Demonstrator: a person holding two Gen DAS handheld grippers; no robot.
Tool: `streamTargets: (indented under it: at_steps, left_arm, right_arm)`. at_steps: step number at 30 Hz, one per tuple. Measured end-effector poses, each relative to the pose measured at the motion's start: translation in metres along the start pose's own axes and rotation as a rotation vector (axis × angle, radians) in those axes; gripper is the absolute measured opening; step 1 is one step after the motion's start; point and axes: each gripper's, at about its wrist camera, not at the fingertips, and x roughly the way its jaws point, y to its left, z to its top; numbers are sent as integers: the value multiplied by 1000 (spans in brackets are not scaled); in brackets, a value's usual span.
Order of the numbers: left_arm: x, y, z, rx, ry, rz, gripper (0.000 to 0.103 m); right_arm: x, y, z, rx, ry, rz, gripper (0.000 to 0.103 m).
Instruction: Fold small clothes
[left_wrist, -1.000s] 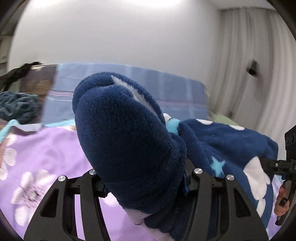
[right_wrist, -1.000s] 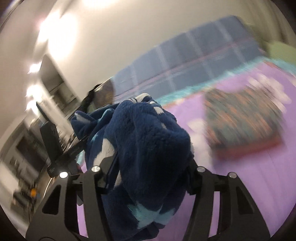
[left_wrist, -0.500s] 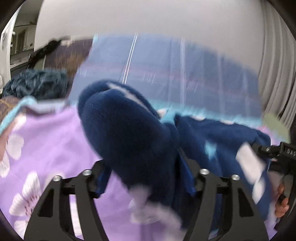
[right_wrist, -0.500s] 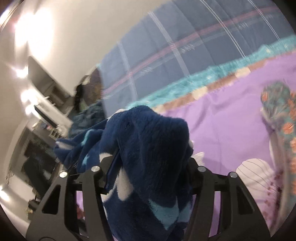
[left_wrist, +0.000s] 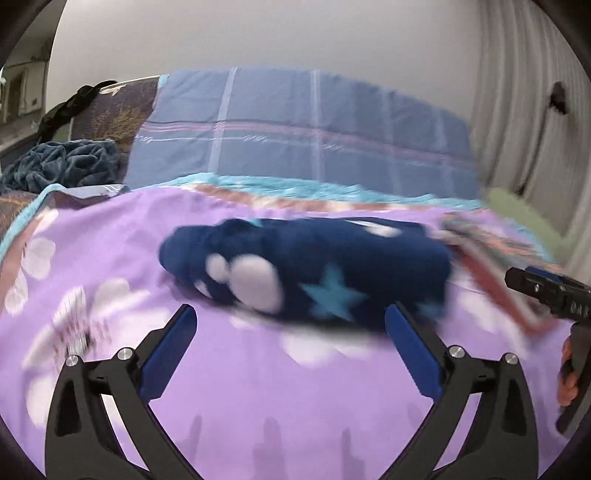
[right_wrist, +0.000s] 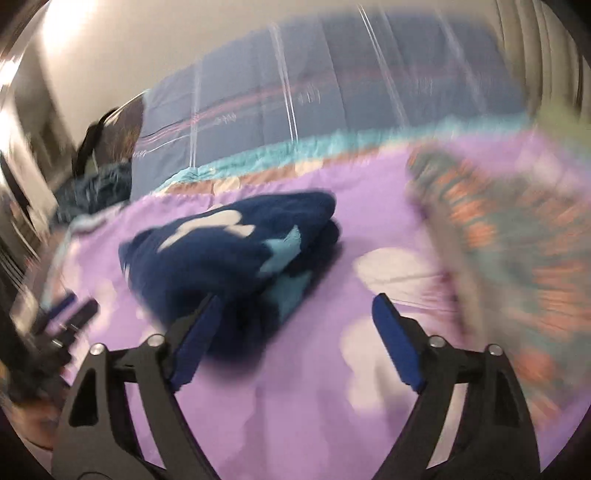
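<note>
A folded navy fleece garment (left_wrist: 306, 269) with white blobs and light-blue stars lies on the purple flowered bedspread (left_wrist: 258, 398). It also shows in the right wrist view (right_wrist: 229, 251). My left gripper (left_wrist: 290, 319) is open and empty, just in front of the garment. My right gripper (right_wrist: 295, 308) is open and empty, its left finger close to the garment's near edge. The right gripper's body shows at the right edge of the left wrist view (left_wrist: 554, 295). Both views are motion-blurred.
A folded teal and orange patterned garment (right_wrist: 517, 236) lies to the right of the navy one. A blue plaid quilt (left_wrist: 303, 133) lies at the back, a crumpled dark teal blanket (left_wrist: 62, 162) at the far left. Curtains (left_wrist: 524, 110) hang on the right.
Both grippers held the navy garment up; now it lies folded on the bedspread, both grippers have opened and pulled back from it.
</note>
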Motion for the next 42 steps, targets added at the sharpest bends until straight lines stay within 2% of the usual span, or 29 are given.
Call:
streamTargets:
  at_steps: [1,3,7,10,12,16,18,23,27,42]
  left_arm:
    - [-12,-6,-7,9,-10,-8,102]
    - [-42,-23,-27,30,-25,10,102]
    - [-91,-53,-53,46,-47,99,102]
    - [-131,-83,-68,106,-90,27,102]
    - [-155,-96,-72,106,-99,-22,102]
    - [-190,-112,-78,72,-121,-56,102]
    - [-205,-122,-80,93,-121,-48,102]
    - [-237,-144,-90,154,-181,118,102]
    - [-254,-156,-97,156,-159,77,102]
    - [-270,-175,-103,195,-142,142,102]
  right_arm:
    - [-37,7,-16,-50,-66,-23,94]
    - [-80,9,-39,-75,-130,-47,99]
    - [-148,11,-87,-80,-149,-45,101]
    - [-181,12,-109,-88,-159,-82,101]
    - [-200,15,-116,-109,-166,-90,101]
    - [-245,15,-131,-114,-205,-118,101]
    - [-261,12,-136,-101,-212,-115,101]
    - [-292,8,-149,-87,-234,-116,101]
    - [-304,6,-157,-81,-234,-117,101]
    - [-317,-9,-172,-37,-225,-117,101]
